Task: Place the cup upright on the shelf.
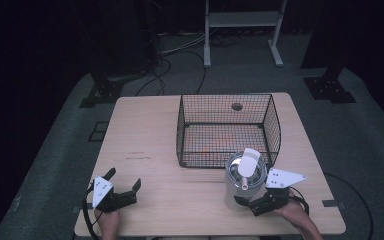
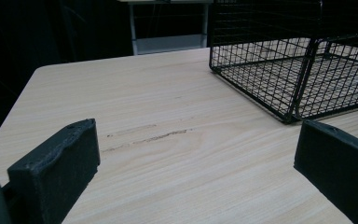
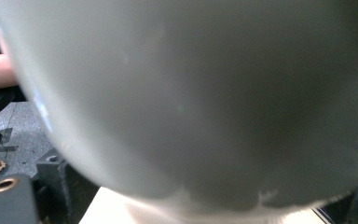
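Note:
A grey-white lidded container (image 1: 245,176) with a flip tab on top stands near the table's front right, just in front of the black wire basket (image 1: 272,125). My right gripper (image 1: 247,201) reaches in from the right and is shut on the container's lower part. In the right gripper view the container (image 3: 191,93) looms very close and blurred, with one black finger (image 3: 9,198) at the lower left. My left gripper (image 1: 125,181) rests at the front left, open with nothing between its fingers. In its own view, the left gripper (image 2: 196,168) faces bare wood.
The wooden table (image 1: 145,130) has a round hole at the back, seen through the basket. The basket (image 2: 261,70) holds nothing that I can see. A white frame stand (image 1: 242,20) and cables lie on the dark floor beyond.

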The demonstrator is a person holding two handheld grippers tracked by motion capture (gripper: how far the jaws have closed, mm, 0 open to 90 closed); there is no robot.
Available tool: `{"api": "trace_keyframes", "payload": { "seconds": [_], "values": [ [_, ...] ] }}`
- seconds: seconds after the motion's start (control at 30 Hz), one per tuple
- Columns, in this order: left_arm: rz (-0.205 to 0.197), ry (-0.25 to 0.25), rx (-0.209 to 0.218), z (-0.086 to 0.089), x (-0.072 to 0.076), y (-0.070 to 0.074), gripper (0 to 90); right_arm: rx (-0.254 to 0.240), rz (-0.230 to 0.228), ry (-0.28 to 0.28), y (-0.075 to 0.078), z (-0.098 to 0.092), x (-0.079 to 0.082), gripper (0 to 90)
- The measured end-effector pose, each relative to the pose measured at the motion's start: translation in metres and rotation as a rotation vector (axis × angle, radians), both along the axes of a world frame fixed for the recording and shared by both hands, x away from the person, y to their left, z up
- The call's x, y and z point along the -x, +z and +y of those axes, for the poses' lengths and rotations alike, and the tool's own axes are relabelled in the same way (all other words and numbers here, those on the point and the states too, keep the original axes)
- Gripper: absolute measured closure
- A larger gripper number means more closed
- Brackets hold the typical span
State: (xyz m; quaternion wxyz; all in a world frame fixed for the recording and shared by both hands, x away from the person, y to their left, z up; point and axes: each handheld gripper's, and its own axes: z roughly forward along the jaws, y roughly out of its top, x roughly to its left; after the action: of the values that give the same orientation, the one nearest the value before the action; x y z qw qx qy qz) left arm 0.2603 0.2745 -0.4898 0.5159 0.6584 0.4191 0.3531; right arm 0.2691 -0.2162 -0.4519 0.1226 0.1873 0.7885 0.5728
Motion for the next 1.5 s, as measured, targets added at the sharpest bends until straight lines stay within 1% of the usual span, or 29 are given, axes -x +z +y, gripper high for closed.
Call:
{"api": "trace_keyframes", "payload": {
  "seconds": [0.4, 0.53, 0.67, 0.8, 0.9, 0.97, 1.03, 1.07, 1.17, 1.33, 1.43, 1.5],
  "values": [
    [-0.001, -0.001, 0.001, 0.000, 0.000, 0.000, 0.0, -0.011, 0.000, -0.001, -0.001, 0.002, -0.001, 7.9],
    [-0.001, -0.001, 0.002, 0.000, 0.000, 0.000, 0.0, -0.024, -0.014, 0.002, -0.001, 0.004, -0.003, 7.9],
    [-0.001, -0.002, 0.004, 0.000, 0.000, 0.000, 0.0, -0.021, -0.013, 0.003, -0.001, 0.004, -0.002, 8.6],
    [-0.003, -0.003, 0.006, 0.001, 0.000, 0.000, 0.0, -0.027, -0.027, 0.003, -0.002, 0.003, -0.002, 8.8],
    [-0.003, -0.003, 0.009, 0.001, 0.000, 0.000, 0.0, -0.036, -0.025, 0.001, -0.002, 0.003, -0.002, 8.9],
    [-0.003, -0.003, 0.009, 0.001, 0.000, 0.000, 0.0, -0.044, -0.014, 0.000, -0.002, 0.004, -0.003, 9.0],
    [-0.004, -0.004, 0.009, 0.001, 0.000, 0.000, 0.0, -0.043, -0.012, 0.001, -0.002, 0.003, -0.004, 9.0],
    [-0.003, -0.004, 0.010, 0.002, 0.000, 0.000, 0.0, -0.041, -0.015, -0.005, -0.001, 0.003, -0.005, 9.0],
    [-0.001, -0.008, 0.012, 0.002, -0.001, 0.000, 0.0, -0.044, -0.001, -0.012, 0.001, 0.001, -0.006, 9.0],
    [0.000, -0.008, 0.012, 0.002, -0.001, 0.000, 0.0, -0.056, -0.010, -0.016, 0.004, 0.000, -0.006, 9.0],
    [-0.001, -0.007, 0.013, 0.002, -0.001, 0.000, 0.0, -0.078, -0.027, -0.016, 0.012, -0.002, -0.006, 9.0],
    [0.000, -0.008, 0.014, 0.002, -0.001, 0.000, 0.0, -0.091, -0.027, -0.016, 0.017, -0.002, -0.006, 9.0]
  ]
}}
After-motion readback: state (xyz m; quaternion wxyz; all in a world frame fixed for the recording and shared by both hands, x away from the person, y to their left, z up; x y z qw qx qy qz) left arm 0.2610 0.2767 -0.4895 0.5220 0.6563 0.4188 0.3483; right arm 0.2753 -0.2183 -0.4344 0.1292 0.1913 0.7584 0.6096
